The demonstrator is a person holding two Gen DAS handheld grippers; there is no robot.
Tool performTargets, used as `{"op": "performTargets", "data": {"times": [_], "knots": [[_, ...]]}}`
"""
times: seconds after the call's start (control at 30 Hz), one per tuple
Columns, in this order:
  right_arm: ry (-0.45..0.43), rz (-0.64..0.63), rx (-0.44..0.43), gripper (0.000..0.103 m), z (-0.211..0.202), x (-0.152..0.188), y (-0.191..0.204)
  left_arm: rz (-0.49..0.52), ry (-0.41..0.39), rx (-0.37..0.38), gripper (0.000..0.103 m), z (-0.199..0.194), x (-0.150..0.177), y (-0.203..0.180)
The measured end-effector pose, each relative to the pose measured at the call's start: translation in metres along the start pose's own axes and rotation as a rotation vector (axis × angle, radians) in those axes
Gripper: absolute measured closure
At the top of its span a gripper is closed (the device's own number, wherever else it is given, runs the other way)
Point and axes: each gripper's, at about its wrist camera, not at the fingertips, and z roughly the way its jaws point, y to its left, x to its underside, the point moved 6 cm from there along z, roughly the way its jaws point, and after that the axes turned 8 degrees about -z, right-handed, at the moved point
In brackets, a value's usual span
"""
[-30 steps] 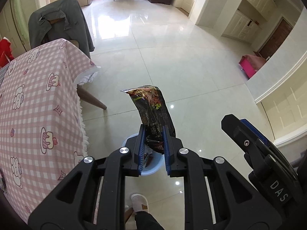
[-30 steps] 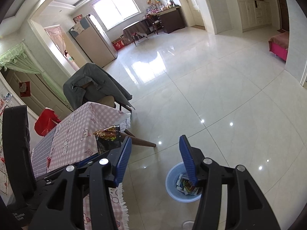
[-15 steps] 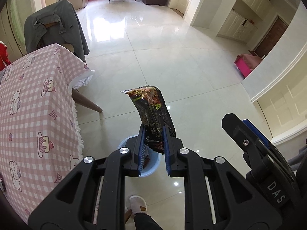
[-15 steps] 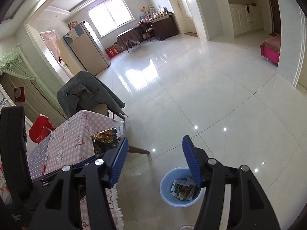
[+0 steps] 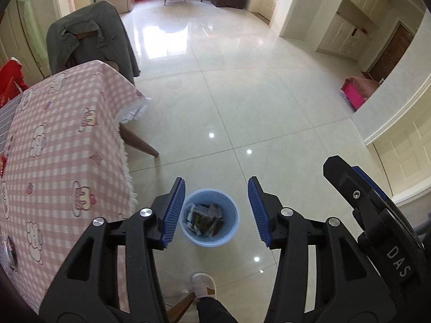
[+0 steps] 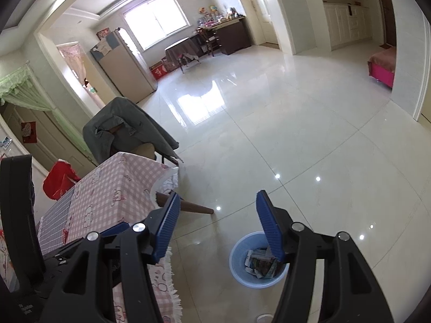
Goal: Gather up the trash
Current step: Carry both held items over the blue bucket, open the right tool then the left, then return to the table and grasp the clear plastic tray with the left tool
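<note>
A light blue bin (image 5: 233, 227) stands on the tiled floor beside the table, with several wrappers (image 5: 206, 219) lying in it. My left gripper (image 5: 216, 187) hangs right above the bin; its jaws are opening and nothing is between the blue pads. My right gripper (image 6: 218, 202) is open and empty too, and its right finger covers part of the bin (image 6: 241, 274) below it. The right gripper's black body (image 5: 363, 191) shows at the right of the left wrist view.
A table with a pink checked cloth (image 5: 54, 148) fills the left, its wooden leg (image 5: 137, 144) slanting toward the bin. A chair draped with a grey jacket (image 5: 89, 35) stands behind it. A person's slippered foot (image 5: 204, 286) is just in front of the bin. Something dark (image 5: 9, 253) lies at the table's near left edge.
The left gripper's jaws have spread apart, and the dark snack wrapper they held upright is gone from between them. The right gripper stays open in about the same place.
</note>
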Motion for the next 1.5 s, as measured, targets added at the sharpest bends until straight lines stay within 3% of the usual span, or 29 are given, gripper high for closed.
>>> {"op": "performTargets", "data": {"times": [0.3,0.63,1.0,1.23,1.37,1.5], "knots": [[0.005,-0.086,-0.095,0.044,0.005,-0.009,0.071,-0.075,-0.066,-0.062,0.05,-0.041,-0.007,0.061],[0.047,-0.235,-0.262,0.044,0.02,0.005,0.204,-0.309,-0.127,-0.157,0.045,-0.097,0.011,0.194],[0.216,-0.452,-0.456,0.044,0.045,0.08,0.357,-0.582,-0.122,-0.381,0.038,-0.137,0.097,0.344],[0.283,-0.538,-0.505,0.044,0.06,0.124,0.409,-0.747,-0.111,-0.421,0.035,-0.148,0.157,0.404],[0.31,-0.577,-0.52,0.044,0.067,0.143,0.427,-0.74,-0.115,-0.435,0.034,-0.144,0.169,0.416],[0.329,-0.586,-0.519,0.044,0.076,0.154,0.436,-0.592,-0.13,-0.486,0.034,-0.141,0.168,0.411]]}}
